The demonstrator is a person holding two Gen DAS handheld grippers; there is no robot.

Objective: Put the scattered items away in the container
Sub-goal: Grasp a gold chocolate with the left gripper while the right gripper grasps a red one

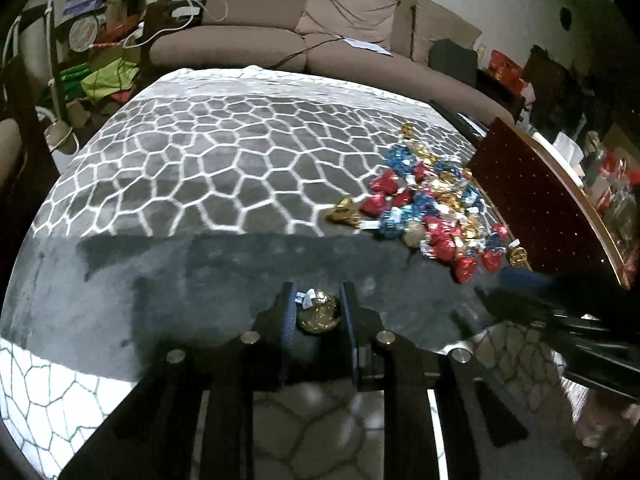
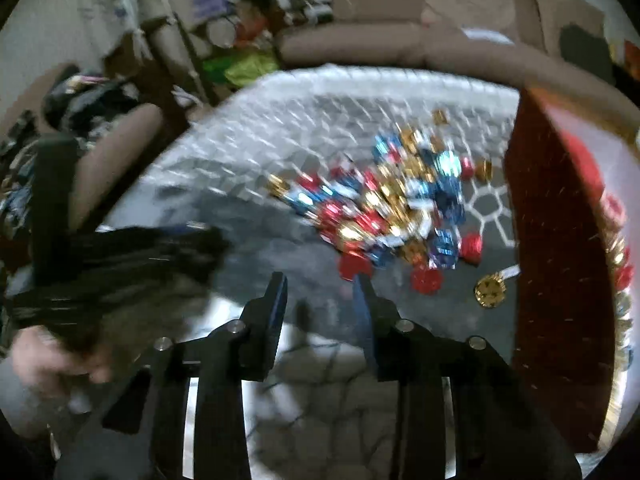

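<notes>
Left wrist view: a gold foil-wrapped chocolate (image 1: 318,314) is clenched by the left gripper (image 1: 319,304), ready for the dark red box (image 1: 540,208) at right. Right wrist view, blurred: the right gripper (image 2: 320,284) is parted, empty, near the sweet pile (image 2: 394,208).

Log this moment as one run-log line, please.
left claw: shut on gold candy | right claw: open, empty | candy pile: on blanket | red box: beside pile

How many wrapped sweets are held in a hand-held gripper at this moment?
1. A gold sweet sits between the fingers of the left hand-held gripper. The right hand-held gripper holds nothing; the other sweets lie on the cloth.
</notes>
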